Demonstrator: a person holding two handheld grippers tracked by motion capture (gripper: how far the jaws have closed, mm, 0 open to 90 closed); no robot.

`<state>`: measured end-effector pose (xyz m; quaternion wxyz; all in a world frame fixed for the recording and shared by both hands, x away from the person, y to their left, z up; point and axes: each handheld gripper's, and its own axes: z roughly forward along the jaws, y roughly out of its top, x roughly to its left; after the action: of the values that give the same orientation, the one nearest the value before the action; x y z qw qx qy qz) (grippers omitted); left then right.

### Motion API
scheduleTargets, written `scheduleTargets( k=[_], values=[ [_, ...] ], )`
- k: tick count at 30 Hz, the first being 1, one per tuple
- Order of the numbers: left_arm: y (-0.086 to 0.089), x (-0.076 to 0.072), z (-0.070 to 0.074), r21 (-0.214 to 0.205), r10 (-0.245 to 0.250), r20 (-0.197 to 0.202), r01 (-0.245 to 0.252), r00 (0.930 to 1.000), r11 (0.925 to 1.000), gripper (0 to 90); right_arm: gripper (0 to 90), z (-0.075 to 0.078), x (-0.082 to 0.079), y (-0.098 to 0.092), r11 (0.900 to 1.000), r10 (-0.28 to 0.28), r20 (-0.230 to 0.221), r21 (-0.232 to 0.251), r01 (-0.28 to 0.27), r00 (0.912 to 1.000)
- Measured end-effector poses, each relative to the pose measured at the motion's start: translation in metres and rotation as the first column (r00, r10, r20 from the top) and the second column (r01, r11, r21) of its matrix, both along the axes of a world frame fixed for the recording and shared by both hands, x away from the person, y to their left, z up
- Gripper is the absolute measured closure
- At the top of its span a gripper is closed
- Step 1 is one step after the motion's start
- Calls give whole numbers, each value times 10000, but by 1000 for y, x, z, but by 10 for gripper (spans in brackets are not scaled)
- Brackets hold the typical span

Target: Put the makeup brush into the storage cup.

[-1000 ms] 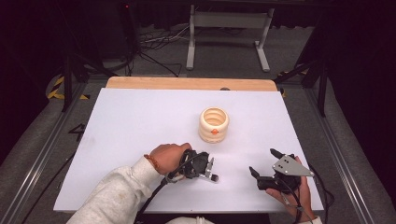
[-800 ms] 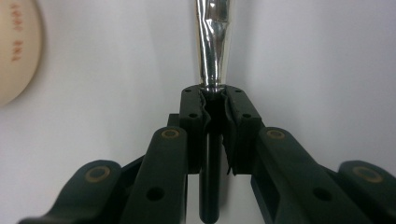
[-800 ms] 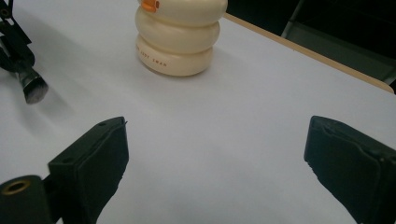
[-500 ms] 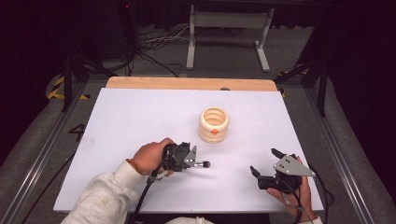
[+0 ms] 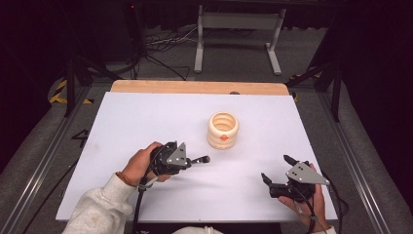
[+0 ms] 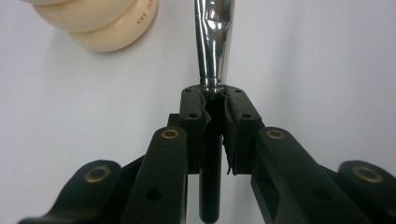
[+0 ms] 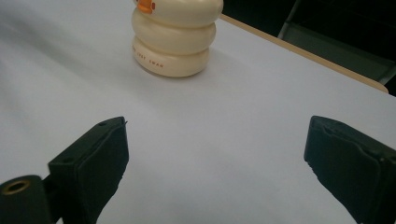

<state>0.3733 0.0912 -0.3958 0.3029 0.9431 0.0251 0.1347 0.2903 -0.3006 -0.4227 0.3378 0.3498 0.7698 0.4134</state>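
A person's left gripper (image 5: 195, 160) is clenched on a slim tool (image 6: 215, 42) with a shiny chrome neck and a black handle, most likely a brush or a similar utensil, its far tip cropped in the left gripper view. The tool sticks straight out ahead of the jaws, its long axis in line with them; in the high view it lies about level above the white table (image 5: 146, 122) and points right, passing just below the cream holder (image 5: 223, 129).

That holder, a pot shaped like stacked rings with a small orange beak on its front and fine lettering near its base, stands upright near the table's middle, mouth open to the top. It lies ahead of the tool's tip and off to one side, so the coming move likely turns on swinging the tip toward the holder's mouth and tipping the tool upright over it.

The left hand (image 5: 141, 163) is the nearer of the two. The right gripper (image 5: 277, 173) rests near the table's front right, jaws released and wide apart with nothing between them, facing the holder (image 7: 175, 37) from well apart.
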Motion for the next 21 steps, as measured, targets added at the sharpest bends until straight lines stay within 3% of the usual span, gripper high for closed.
scheduleTargets(
  k=[2,4,6,7,11,13,16,21],
  values=[
    [5,0,0,-256,147,1,-147,9999,9996,795,74,0,0,0,10000,22,-5,-14,-22,10000],
    [10,1,1,-841,-33,-91,25,10000,9965,796,74,0,0,1,10000,56,-33,-52,-56,10000],
    [16,2,2,-1378,127,-209,-154,9997,9903,795,74,0,0,2,9999,115,-62,-66,-116,9999],
    [16,2,2,-1378,127,-209,-154,9997,9903,796,74,-1,0,2,9999,120,-60,-71,-120,9999],
    [26,5,2,-2435,492,-295,-549,9984,9683,795,74,0,0,2,9999,143,-56,-68,-143,9999],
    [30,7,2,-2987,632,-391,-720,9972,9516,795,74,-1,-1,2,9999,139,-60,-76,-139,9999],
    [34,7,3,-3473,869,-382,-947,9955,9329,795,74,0,-1,2,9998,133,-48,-117,-134,9999],
    [38,9,4,-3905,1185,-435,-1260,9920,9120,795,74,-1,-1,3,9997,145,-10,-181,-145,9999]
  ],
)
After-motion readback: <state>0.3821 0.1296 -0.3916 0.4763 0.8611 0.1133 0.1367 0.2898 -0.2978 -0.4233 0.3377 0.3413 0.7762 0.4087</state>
